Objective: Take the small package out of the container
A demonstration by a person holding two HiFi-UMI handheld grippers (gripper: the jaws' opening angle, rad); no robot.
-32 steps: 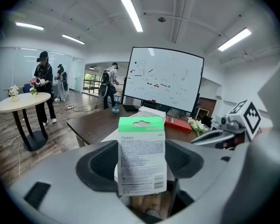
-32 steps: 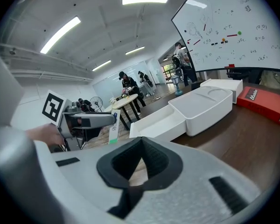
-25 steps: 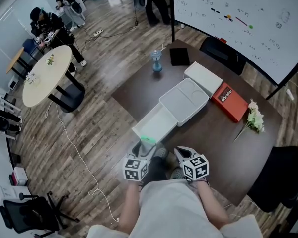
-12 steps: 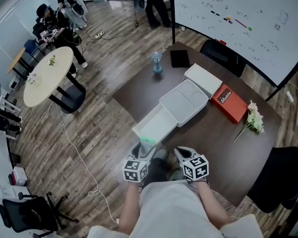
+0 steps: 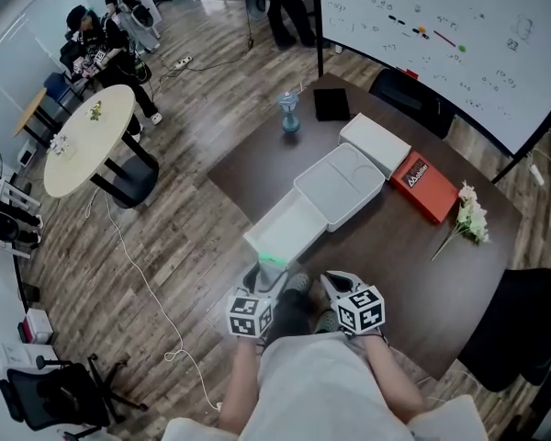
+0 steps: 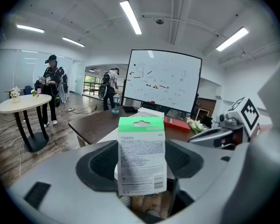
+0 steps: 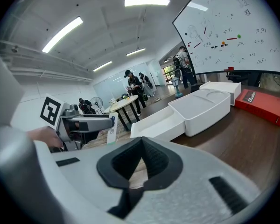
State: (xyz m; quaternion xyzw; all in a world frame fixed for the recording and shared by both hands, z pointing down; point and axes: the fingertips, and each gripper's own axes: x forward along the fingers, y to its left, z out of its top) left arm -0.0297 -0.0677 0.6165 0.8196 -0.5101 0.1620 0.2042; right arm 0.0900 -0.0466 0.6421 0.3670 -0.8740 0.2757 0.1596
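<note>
A small package [image 6: 141, 143] with a green top and a printed white label stands upright between the jaws of my left gripper [image 6: 143, 171], which is shut on it. In the head view the package [image 5: 273, 263] is held at the table's near edge, in front of the open white container [image 5: 289, 228], outside it. The container's lid part [image 5: 342, 186] lies just behind. My right gripper [image 5: 335, 288] hovers beside the left gripper [image 5: 262, 288], close to my body. Its jaws [image 7: 141, 164] are shut with nothing between them. The right gripper view shows the container [image 7: 161, 122] ahead.
On the dark table stand a white box [image 5: 375, 145], a red box [image 5: 424, 187], white flowers [image 5: 468, 217], a blue bottle [image 5: 289, 115] and a black pad [image 5: 331, 105]. A whiteboard stands behind. A round table [image 5: 87, 141] and people are at the left, a dark chair [image 5: 523, 329] at the right.
</note>
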